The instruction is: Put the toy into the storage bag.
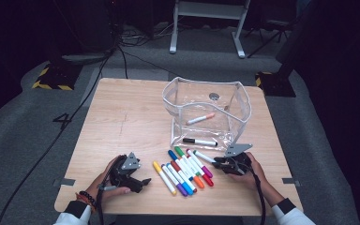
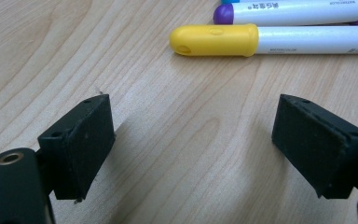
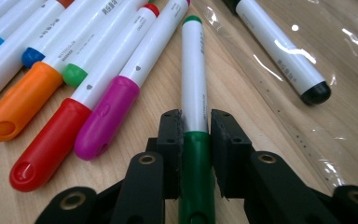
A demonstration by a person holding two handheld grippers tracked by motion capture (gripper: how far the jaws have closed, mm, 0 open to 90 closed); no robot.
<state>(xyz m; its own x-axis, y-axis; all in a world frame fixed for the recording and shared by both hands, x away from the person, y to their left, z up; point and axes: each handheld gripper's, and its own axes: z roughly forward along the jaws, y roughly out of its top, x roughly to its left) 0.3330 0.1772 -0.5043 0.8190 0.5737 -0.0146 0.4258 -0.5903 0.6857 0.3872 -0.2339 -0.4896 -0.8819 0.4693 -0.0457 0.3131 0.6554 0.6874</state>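
Several coloured markers (image 1: 183,173) lie side by side on the wooden table. My right gripper (image 1: 218,163) (image 3: 196,128) is shut on a dark green marker (image 3: 193,70) at the row's right end, jaws clamping where cap meets white barrel (image 1: 205,157). Red (image 3: 51,144), magenta (image 3: 105,119) and orange (image 3: 21,102) markers lie just to its left. My left gripper (image 1: 143,183) (image 2: 191,126) stands open low over bare wood, nothing between its fingers. A yellow-capped marker (image 2: 214,40) lies just beyond it, a purple-capped one (image 2: 223,14) farther on.
A clear plastic pouch (image 1: 173,101) stands open behind the markers, a peach marker (image 1: 200,118) inside. A black marker (image 1: 199,141) (image 3: 279,49) lies on its front flap. Bare wood spreads over the table's left half (image 1: 117,117). Cables and a stand's legs (image 1: 206,28) are on the floor beyond.
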